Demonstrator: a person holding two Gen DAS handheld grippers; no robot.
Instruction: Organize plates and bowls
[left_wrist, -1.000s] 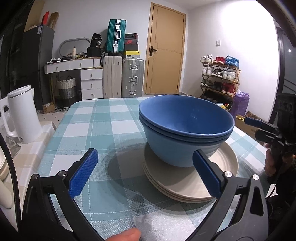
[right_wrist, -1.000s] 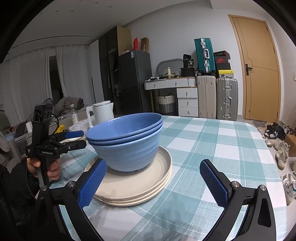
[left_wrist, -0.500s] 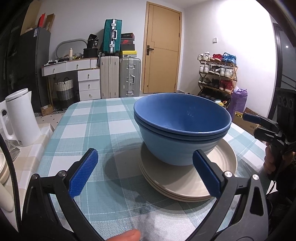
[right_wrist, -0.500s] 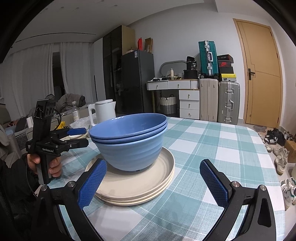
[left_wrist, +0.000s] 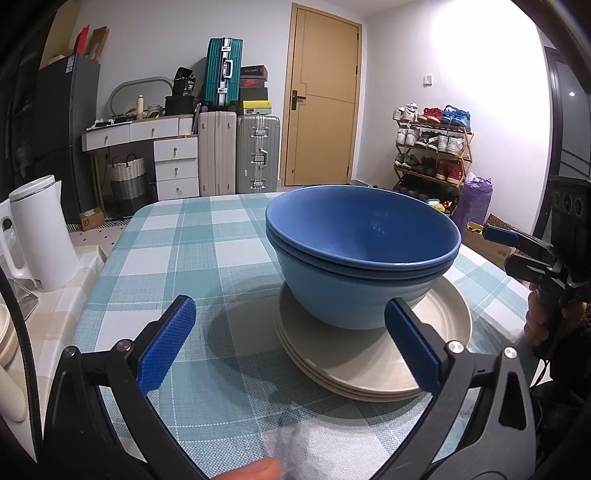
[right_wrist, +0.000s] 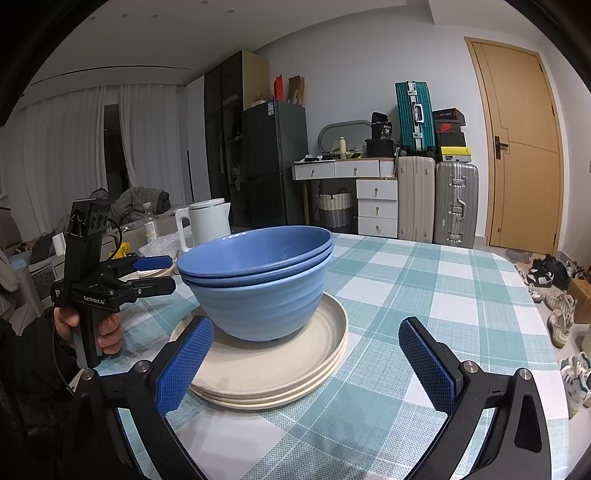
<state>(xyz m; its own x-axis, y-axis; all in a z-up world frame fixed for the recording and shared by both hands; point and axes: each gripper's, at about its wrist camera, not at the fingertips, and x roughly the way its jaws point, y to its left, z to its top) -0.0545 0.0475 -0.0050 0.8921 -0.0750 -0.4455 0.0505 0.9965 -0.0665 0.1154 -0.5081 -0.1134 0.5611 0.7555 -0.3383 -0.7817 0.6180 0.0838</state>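
— Three cream plates are lying stacked on the checked desk, right of centre in the left wrist frame?

— Yes, and nested blue bowls are sitting on them. Left gripper is hovering with jaws wide apart, holding nothing.

— Right gripper?

— Also gaping, empty, at lower centre.
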